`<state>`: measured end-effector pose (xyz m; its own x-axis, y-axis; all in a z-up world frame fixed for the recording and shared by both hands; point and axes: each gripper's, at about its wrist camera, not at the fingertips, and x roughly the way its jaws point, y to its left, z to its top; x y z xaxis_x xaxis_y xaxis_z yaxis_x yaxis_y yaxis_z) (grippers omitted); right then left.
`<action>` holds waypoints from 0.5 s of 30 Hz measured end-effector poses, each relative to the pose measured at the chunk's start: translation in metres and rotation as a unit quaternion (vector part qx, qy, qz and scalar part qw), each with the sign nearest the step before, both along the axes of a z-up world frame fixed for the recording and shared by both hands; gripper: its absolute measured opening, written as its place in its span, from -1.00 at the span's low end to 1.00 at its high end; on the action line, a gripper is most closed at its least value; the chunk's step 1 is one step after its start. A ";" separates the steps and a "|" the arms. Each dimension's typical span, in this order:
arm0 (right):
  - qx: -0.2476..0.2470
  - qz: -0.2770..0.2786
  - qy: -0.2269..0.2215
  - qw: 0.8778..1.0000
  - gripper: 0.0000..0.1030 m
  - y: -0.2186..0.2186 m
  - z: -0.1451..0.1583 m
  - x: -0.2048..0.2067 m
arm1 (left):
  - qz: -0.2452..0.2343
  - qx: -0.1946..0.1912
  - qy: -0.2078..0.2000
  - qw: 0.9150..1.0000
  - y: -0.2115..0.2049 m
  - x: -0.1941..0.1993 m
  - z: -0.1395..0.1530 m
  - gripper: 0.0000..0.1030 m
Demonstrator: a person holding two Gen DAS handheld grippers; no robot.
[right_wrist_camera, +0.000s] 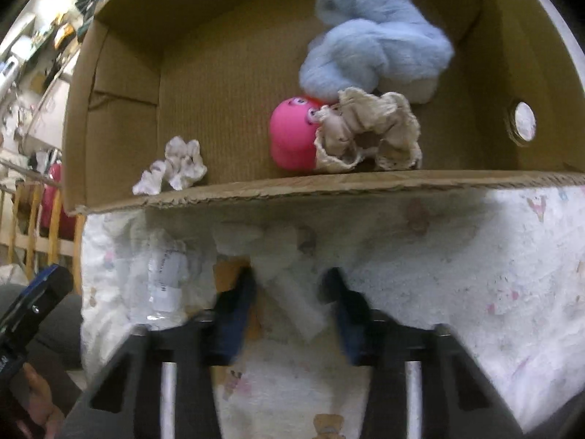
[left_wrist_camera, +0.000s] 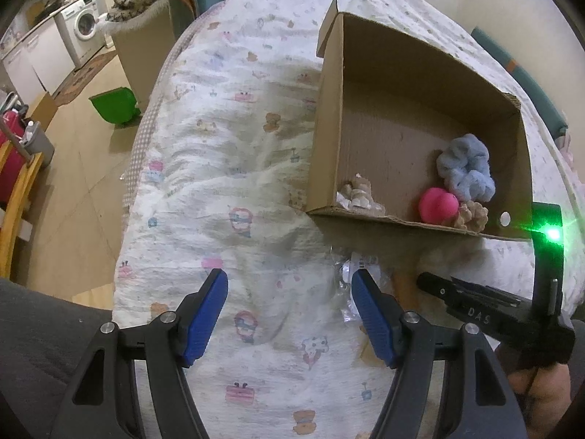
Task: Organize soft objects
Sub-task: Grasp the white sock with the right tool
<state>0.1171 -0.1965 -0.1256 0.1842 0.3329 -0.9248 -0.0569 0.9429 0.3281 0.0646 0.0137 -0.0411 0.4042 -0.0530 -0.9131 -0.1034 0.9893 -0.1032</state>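
Observation:
An open cardboard box lies on a printed bedspread. Inside are a fluffy blue scrunchie, a pink squishy toy, a beige lace scrunchie and a small pale scrunchie. My left gripper is open and empty above the bedspread, in front of the box. My right gripper is open around a white soft item lying on the bedspread before the box; the image is blurred there. It also shows in the left wrist view.
A clear plastic wrapper lies on the bedspread near the box front. Left of the bed are wooden floor, a green bin, a washing machine and a wooden rail.

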 end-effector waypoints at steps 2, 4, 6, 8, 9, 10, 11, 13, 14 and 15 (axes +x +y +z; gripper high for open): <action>-0.003 0.007 -0.003 1.000 -0.65 0.003 0.002 -0.002 | 0.002 0.003 0.003 1.000 -0.001 0.001 -0.002 0.31; -0.004 0.012 -0.010 1.000 -0.72 0.006 0.006 -0.004 | 0.000 0.008 0.006 1.000 -0.003 0.003 -0.005 0.31; 0.000 0.011 -0.015 1.000 -0.79 0.005 0.011 -0.007 | -0.002 0.006 0.011 1.000 -0.004 0.004 -0.007 0.31; 0.003 0.006 -0.018 1.000 -0.80 0.002 0.017 -0.011 | -0.004 -0.001 0.016 1.000 -0.004 0.005 -0.010 0.31; 0.008 0.002 -0.019 1.000 -0.80 -0.002 0.021 -0.013 | -0.005 -0.003 0.018 1.000 -0.005 0.005 -0.011 0.31; 0.012 -0.002 -0.020 1.000 -0.80 -0.005 0.025 -0.016 | -0.011 -0.007 0.020 1.000 -0.007 0.005 -0.012 0.31; 0.013 -0.003 -0.023 1.000 -0.80 -0.007 0.028 -0.019 | -0.020 -0.008 0.020 1.000 -0.010 0.003 -0.013 0.31; 0.016 -0.004 -0.030 0.999 -0.81 -0.012 0.037 -0.025 | -0.050 -0.014 0.022 0.998 -0.021 0.000 -0.015 0.31; 0.019 -0.007 -0.032 0.999 -0.80 -0.017 0.041 -0.026 | -0.061 -0.017 0.025 0.998 -0.026 -0.001 -0.016 0.31; 0.025 -0.010 -0.034 0.999 -0.80 -0.020 0.045 -0.028 | -0.073 -0.018 0.028 0.997 -0.032 -0.002 -0.019 0.31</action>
